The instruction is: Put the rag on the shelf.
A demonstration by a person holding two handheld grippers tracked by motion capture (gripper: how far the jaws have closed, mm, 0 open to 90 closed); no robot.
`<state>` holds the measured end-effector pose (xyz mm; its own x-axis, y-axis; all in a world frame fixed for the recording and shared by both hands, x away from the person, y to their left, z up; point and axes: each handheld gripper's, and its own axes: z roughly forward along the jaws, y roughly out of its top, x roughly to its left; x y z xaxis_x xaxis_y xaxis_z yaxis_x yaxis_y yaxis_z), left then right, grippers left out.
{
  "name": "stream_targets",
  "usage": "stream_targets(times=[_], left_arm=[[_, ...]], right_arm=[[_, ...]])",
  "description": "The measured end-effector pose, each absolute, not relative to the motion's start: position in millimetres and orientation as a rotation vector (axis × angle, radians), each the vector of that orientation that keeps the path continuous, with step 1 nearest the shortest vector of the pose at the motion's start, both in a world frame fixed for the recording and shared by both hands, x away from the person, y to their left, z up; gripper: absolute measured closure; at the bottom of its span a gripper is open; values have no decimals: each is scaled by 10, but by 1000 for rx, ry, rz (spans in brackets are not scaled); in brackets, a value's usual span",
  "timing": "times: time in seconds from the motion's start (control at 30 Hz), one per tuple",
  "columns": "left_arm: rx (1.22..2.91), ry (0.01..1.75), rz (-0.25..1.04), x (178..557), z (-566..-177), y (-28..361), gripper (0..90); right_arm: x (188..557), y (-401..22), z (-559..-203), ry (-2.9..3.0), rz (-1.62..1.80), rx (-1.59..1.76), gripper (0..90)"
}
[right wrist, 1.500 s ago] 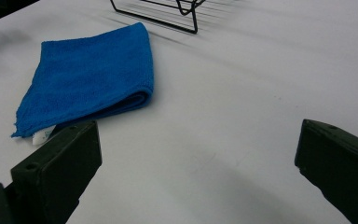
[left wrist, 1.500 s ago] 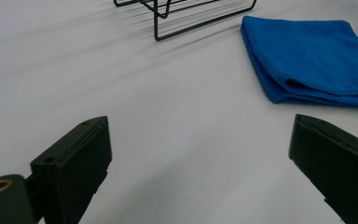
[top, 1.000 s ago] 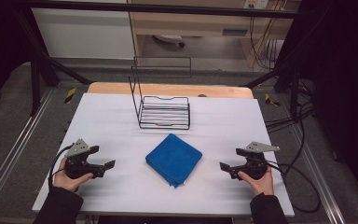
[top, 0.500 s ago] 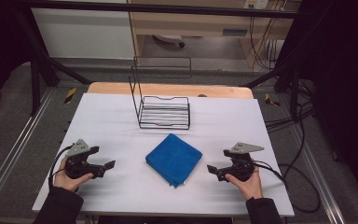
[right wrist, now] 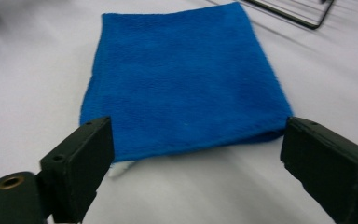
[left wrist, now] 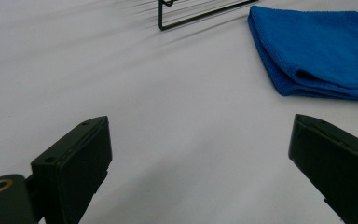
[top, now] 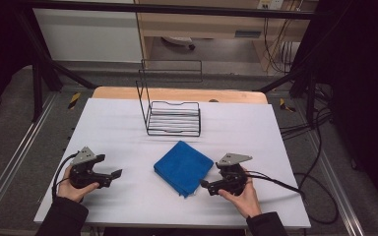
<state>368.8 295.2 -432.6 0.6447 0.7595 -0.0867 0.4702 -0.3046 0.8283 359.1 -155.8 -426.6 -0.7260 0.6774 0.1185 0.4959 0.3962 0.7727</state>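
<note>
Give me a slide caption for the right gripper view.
Open right gripper faces the near edge of a folded blue towel on the white table.

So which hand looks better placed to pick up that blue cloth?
Probably the right. The right gripper sits at the cloth's near edge, jaws open and pointed at it. The left gripper is off to the side.

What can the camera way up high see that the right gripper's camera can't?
The high view alone shows both hands, the left tool, the whole wire rack and the floor around the table. The right gripper view alone shows a white tag peeking from under the blue cloth, between its open jaws. Both share the cloth, the white table and a bit of the rack.
</note>
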Motion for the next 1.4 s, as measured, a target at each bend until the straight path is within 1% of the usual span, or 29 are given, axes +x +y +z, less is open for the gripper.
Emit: stream_targets(times=[0.1,0.17,0.2,0.23,0.27,0.3,0.33,0.47,0.6,0.77,0.87,0.93,1.03,1.07,1.1,1.13,1.17,1.2,1.3,1.4], left_arm=[[1963,967,401,3687,-4330,2949,61],[1964,966,406,3690,-4329,2957,61],[1964,966,406,3690,-4329,2957,61],[1963,970,402,3691,-4332,2960,62],[1965,972,402,3692,-4334,2963,62],[1967,973,402,3693,-4337,2967,61],[1966,975,403,3693,-4339,2969,61],[1966,975,404,3692,-4334,2969,62],[1973,973,404,3694,-4337,2965,64],[1974,975,403,3694,-4339,2965,65],[1971,978,403,3694,-4341,2962,65],[1974,977,402,3694,-4340,2963,65],[1972,978,403,3692,-4341,2959,67],[1972,978,403,3692,-4341,2958,67],[1973,978,403,3693,-4342,2958,67],[1974,978,403,3694,-4343,2957,67],[1974,979,402,3694,-4344,2958,67],[1975,980,403,3694,-4345,2958,67],[1974,981,403,3695,-4344,2962,69],[1974,983,404,3695,-4343,2964,69]], right_arm=[[3564,-1429,-4268,2468,1230,994,162],[3534,-1295,-4267,2499,1232,956,240],[3534,-1295,-4267,2499,1232,956,240],[3518,-1203,-4276,2515,1230,921,288],[3518,-1203,-4276,2515,1230,921,288],[3496,-1108,-4288,2538,1208,891,343],[3496,-1108,-4288,2538,1208,891,343],[3464,-966,-4335,2588,1186,852,437],[3450,-832,-4418,2630,1125,825,458],[3436,-735,-4483,2614,1067,773,456],[3421,-714,-4497,2599,1040,743,468],[3405,-708,-4510,2580,1032,735,493],[3415,-715,-4504,2576,1016,735,558],[3415,-715,-4504,2576,1016,735,558],[3426,-720,-4500,2572,1009,730,604],[3426,-720,-4500,2572,1009,730,604],[3437,-726,-4495,2571,997,721,653],[3437,-726,-4495,2571,997,721,653],[3456,-734,-4490,2561,974,700,770],[3481,-740,-4478,2572,968,703,805]])
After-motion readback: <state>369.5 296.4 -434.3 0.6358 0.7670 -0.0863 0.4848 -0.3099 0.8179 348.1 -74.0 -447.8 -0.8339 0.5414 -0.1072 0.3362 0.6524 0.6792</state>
